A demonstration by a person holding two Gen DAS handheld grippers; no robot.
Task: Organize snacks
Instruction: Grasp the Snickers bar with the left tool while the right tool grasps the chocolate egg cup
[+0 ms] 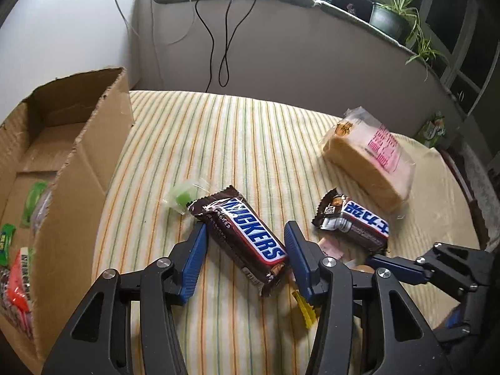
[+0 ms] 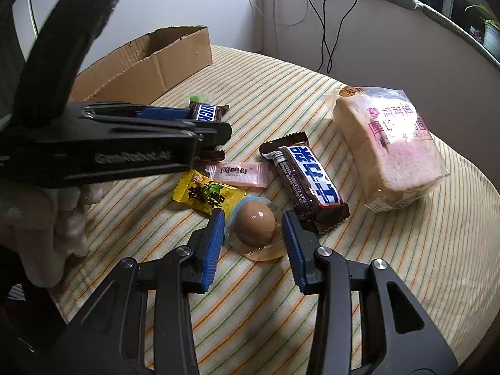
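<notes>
Striped yellow cloth [image 1: 237, 131] covers the round table, with a pale wall, dangling cables and a potted plant [image 1: 390, 15] behind. At the table's left edge sits an open brown cardboard box [image 1: 72, 168], and several wrapped snacks already lie inside it, green and orange-red packets among them; exactly how many is hard to judge from this slanted view.

Most of the sorting looks still to be done. On the cloth remain a brown Snickers bar with a blue logo [image 1: 247, 234], a second brown chocolate bar with Chinese lettering [image 2: 307, 181], a clear-bagged loaf of sliced bread [image 2: 390, 147], a pink sachet [image 2: 239, 173], a yellow candy packet [image 2: 206, 195], a small green sweet in clear wrap [image 1: 184, 195] and a brown braised egg in a clear plastic pack [image 2: 254, 223].

The left gripper [image 1: 247, 250] straddles the Snickers bar, its blue pads spread to either side with gaps showing, so nothing is pinched. The right gripper [image 2: 253, 237] brackets the packed egg, its pads close beside the pack's film but apparently not pressing it. Both pickups appear imminent; each item would then go to the box.
</notes>
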